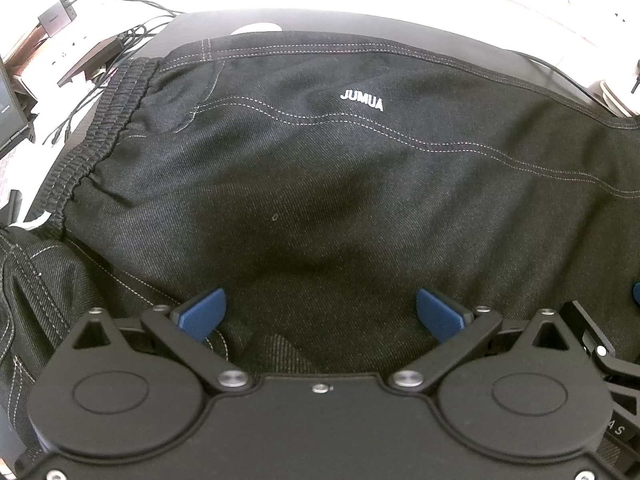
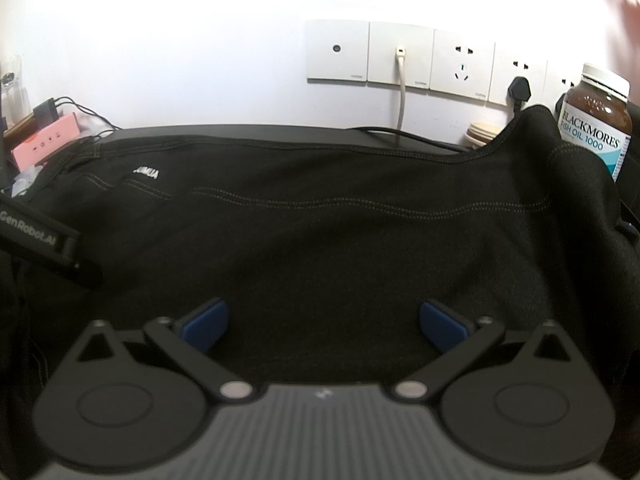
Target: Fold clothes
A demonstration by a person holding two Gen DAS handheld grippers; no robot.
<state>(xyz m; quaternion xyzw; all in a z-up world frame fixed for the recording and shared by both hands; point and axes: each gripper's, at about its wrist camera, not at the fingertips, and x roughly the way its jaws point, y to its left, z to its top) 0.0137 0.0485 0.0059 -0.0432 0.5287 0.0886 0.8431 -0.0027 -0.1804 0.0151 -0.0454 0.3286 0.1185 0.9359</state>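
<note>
A pair of black trousers (image 1: 320, 184) with pale stitching and a white "JUMUA" print lies spread across a dark table, elastic waistband (image 1: 104, 128) at the left. They also fill the right wrist view (image 2: 340, 240), one end draped up at the right. My left gripper (image 1: 322, 312) is open just above the cloth, blue pads (image 1: 202, 312) wide apart, nothing between them. My right gripper (image 2: 324, 322) is open too, low over the cloth to the right of the left one. The left gripper's body (image 2: 44, 240) shows at the left edge of the right wrist view.
A brown fish oil bottle (image 2: 596, 120) stands at the far right against the draped cloth. Wall sockets (image 2: 432, 60) with cables are behind the table. A pink box (image 2: 44, 140), adapters and cables (image 1: 80, 40) crowd the far left. Stacked cups (image 2: 482, 134) sit by the wall.
</note>
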